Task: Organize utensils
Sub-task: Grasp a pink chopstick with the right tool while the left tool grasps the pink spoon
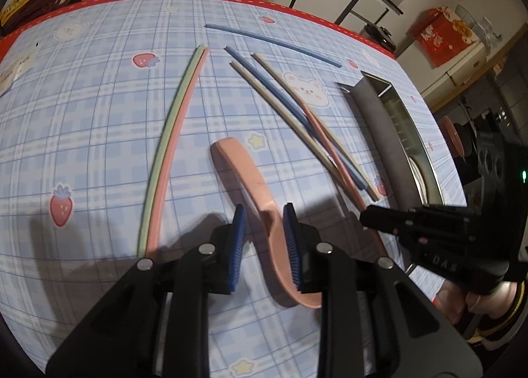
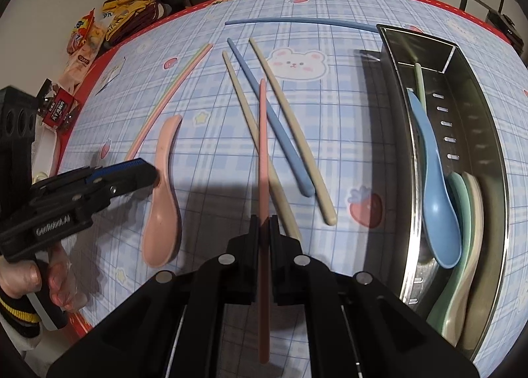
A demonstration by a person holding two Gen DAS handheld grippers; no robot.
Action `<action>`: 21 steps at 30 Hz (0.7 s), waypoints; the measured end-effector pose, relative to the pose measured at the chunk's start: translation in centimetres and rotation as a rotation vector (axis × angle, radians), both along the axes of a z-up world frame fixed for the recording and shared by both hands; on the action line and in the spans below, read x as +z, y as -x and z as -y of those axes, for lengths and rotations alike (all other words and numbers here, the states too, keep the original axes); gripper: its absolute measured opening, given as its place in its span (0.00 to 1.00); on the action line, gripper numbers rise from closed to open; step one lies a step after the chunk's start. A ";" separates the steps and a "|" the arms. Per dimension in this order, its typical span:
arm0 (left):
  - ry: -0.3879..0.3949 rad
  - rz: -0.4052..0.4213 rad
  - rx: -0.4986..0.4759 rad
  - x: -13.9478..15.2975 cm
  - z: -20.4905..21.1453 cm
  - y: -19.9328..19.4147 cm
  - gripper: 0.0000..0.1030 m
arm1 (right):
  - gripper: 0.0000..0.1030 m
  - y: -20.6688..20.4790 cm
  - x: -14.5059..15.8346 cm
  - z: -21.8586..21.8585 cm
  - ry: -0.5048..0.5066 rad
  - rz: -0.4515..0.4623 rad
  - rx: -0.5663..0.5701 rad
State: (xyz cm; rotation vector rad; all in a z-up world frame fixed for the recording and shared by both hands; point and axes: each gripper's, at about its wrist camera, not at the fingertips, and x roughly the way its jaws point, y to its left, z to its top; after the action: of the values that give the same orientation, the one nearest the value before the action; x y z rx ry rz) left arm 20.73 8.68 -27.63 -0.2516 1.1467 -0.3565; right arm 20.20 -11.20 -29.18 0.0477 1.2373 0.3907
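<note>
A pink spoon lies on the checked tablecloth, its handle running between the blue pads of my left gripper. The jaws stand apart around it and the pads do not press on it. From the right wrist view this gripper sits against the handle of the pink spoon. My right gripper is shut on a pink chopstick, which points away over a beige chopstick. A blue chopstick and another beige one lie beside it.
On the right, a metal tray holds a blue spoon, a green spoon, a beige spoon and a green chopstick. A green and pink chopstick pair lies left; a long blue chopstick lies far. Snack packets sit past the table's red edge.
</note>
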 end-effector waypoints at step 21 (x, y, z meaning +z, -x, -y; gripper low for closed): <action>0.052 -0.038 0.039 -2.1 1.7 -0.6 0.11 | 0.06 2.0 -0.7 0.4 0.017 -0.021 0.020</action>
State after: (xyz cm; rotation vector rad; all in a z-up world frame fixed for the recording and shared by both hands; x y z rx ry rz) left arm 21.30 6.99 -29.73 -0.3275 1.1691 -0.3489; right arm 18.16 -11.59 -29.87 0.0253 1.2624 0.3977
